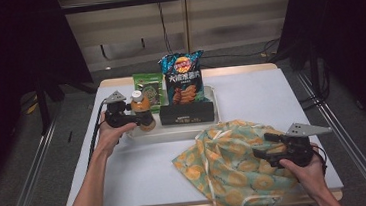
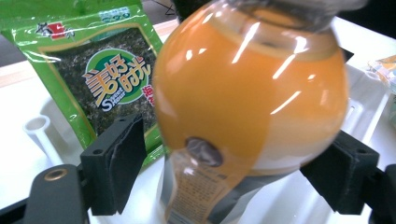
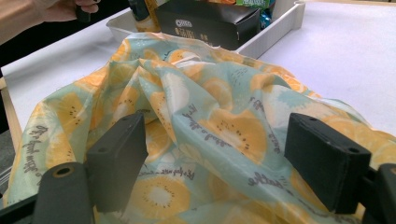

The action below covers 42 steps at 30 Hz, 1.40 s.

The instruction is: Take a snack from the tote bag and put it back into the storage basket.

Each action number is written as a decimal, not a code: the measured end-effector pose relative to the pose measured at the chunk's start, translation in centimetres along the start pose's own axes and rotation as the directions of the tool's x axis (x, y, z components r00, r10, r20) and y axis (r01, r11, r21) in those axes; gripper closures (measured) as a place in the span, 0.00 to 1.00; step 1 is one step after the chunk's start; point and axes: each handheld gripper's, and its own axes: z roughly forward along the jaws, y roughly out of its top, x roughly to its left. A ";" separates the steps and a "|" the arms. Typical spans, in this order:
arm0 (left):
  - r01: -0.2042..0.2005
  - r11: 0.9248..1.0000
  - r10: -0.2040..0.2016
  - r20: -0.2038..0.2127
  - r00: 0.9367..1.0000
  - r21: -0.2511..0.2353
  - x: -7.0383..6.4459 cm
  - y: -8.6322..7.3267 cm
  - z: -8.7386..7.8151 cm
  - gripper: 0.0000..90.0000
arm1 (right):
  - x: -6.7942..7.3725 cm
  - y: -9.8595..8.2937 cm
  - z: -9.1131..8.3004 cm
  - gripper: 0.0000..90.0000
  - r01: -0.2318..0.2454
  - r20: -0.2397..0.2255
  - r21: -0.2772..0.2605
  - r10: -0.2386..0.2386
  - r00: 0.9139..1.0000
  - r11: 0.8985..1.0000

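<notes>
Bottle: your left gripper [image 1: 139,118] pinches the orange bottle [image 1: 142,110], upright in the tray [image 1: 193,130], left of centre.
Bag: your right gripper [image 3: 219,154] hovers spread over the bag [image 1: 231,164], lower right.
Progress: early; snacks [image 1: 183,78] remain in the tray, nothing bagged.
</notes>
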 end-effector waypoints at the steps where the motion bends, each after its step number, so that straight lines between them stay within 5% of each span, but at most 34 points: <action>1: 0.001 1.000 -0.001 0.000 1.000 0.000 -0.1 0.1 -0.1 0.19 | 0.0 0.0 0.0 0.22 -0.002 0.001 0.001 0.002 1.000 1.000; 12: 0.044 0.999 -0.046 -0.054 0.998 -0.030 -1.9 -0.2 -1.9 0.06 | 0.3 0.3 -0.7 0.15 0.001 0.017 -0.038 0.000 1.000 0.999; 21: 0.030 0.999 -0.034 -0.113 0.993 -0.040 -4.0 0.2 -4.3 0.06 | 0.5 0.8 -0.9 0.11 0.007 0.038 -0.060 -0.004 0.999 0.998; 31: -0.021 0.998 0.015 -0.101 0.995 -0.062 -7.0 -0.9 -6.7 0.04 | 0.5 0.8 -1.8 0.11 0.014 0.062 -0.087 -0.009 0.998 0.996; 42: -0.004 0.999 0.000 -0.084 0.996 -0.047 -9.3 -3.0 -8.9 0.03 | 0.6 0.4 -3.8 0.14 0.007 0.108 -0.116 0.005 0.994 0.993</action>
